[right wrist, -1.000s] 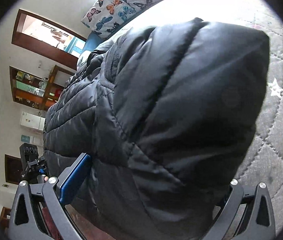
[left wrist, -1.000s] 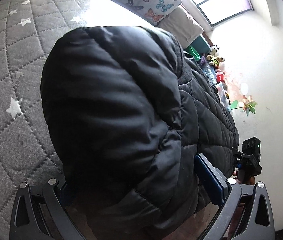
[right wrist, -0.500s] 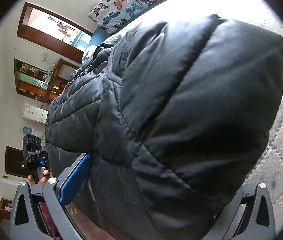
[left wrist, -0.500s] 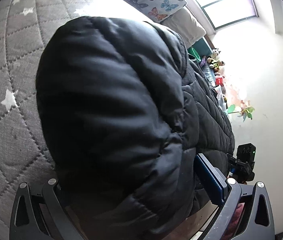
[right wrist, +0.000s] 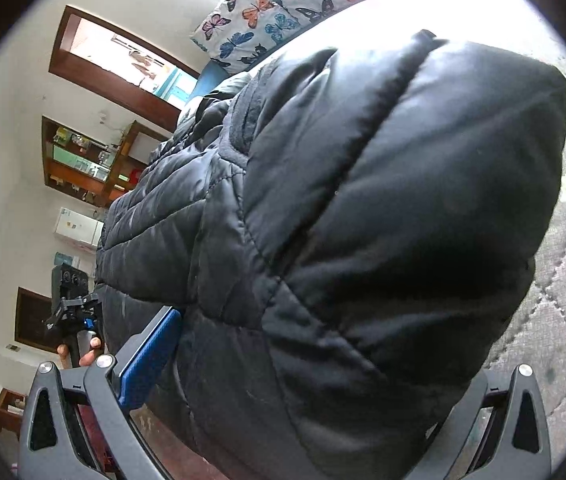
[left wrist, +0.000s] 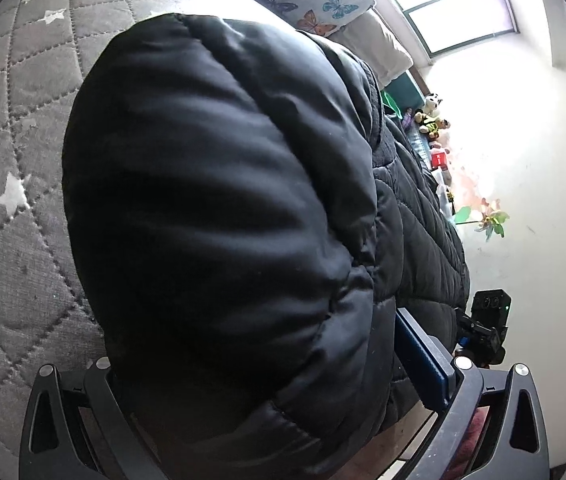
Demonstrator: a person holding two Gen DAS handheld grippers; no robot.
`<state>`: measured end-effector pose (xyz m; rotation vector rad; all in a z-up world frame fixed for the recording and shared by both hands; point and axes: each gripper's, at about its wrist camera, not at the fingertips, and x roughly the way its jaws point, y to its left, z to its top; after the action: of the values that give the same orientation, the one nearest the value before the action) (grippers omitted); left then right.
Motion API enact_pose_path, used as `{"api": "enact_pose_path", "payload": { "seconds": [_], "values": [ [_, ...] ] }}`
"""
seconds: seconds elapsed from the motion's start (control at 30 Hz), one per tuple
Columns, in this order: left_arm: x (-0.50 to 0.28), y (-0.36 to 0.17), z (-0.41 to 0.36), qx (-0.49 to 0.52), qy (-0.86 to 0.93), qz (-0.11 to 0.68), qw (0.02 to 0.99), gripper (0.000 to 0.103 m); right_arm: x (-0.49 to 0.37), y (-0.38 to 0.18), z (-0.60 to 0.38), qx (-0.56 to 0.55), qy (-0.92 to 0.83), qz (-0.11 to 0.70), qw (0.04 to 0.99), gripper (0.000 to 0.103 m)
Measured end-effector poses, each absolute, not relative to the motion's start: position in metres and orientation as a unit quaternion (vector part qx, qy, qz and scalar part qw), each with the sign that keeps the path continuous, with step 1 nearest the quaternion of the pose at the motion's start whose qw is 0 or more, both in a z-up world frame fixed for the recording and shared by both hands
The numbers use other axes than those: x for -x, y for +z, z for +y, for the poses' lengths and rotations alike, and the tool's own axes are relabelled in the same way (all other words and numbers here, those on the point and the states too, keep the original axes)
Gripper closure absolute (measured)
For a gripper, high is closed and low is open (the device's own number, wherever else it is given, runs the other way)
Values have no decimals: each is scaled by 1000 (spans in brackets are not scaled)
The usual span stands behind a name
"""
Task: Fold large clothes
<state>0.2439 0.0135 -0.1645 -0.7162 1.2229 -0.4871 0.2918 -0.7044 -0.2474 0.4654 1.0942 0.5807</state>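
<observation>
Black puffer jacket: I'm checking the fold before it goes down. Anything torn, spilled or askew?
Nothing stands out. The black puffer jacket bulges in thick folds between both grippers, left gripper and right gripper, over the grey quilted bedcover. No tear or spill shows.

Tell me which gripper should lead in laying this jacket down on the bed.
Neither clearly; a slight lean to left. Both the left gripper and right gripper have their jaws closed on the black jacket. The left view shows more bare quilted bed beside the jacket, so that side probably lands first.
</observation>
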Motion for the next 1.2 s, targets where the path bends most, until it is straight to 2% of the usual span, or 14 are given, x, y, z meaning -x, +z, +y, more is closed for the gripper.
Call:
{"api": "enact_pose_path", "payload": {
  "seconds": [0.17,0.4,0.6,0.73,0.83,0.9,0.97,1.03,1.2],
  "values": [
    [-246,-162,1,337,-213,557,728,0,-294,-247,-700,-223,274,506,787,0],
    [-244,-155,-1,332,-233,539,739,0,-296,-260,-721,-307,318,489,752,0],
    [-244,-153,-14,319,-223,540,747,1,-298,-255,-707,-244,311,513,762,0],
    [-243,-160,-15,315,-217,537,752,1,-300,-257,-707,-252,306,510,764,0],
    [-239,-146,-26,271,-198,528,780,9,-293,-255,-703,-249,288,501,777,0],
    [-233,-126,-40,225,-189,513,806,18,-285,-247,-699,-231,275,490,795,6],
    [-228,-110,-53,191,-183,501,824,28,-274,-234,-695,-207,265,473,814,25],
    [-221,-93,-70,155,-176,487,841,33,-265,-222,-692,-191,260,462,826,36],
    [-208,-60,-98,115,-170,457,866,43,-243,-200,-681,-150,240,442,851,48]
  ]
}}
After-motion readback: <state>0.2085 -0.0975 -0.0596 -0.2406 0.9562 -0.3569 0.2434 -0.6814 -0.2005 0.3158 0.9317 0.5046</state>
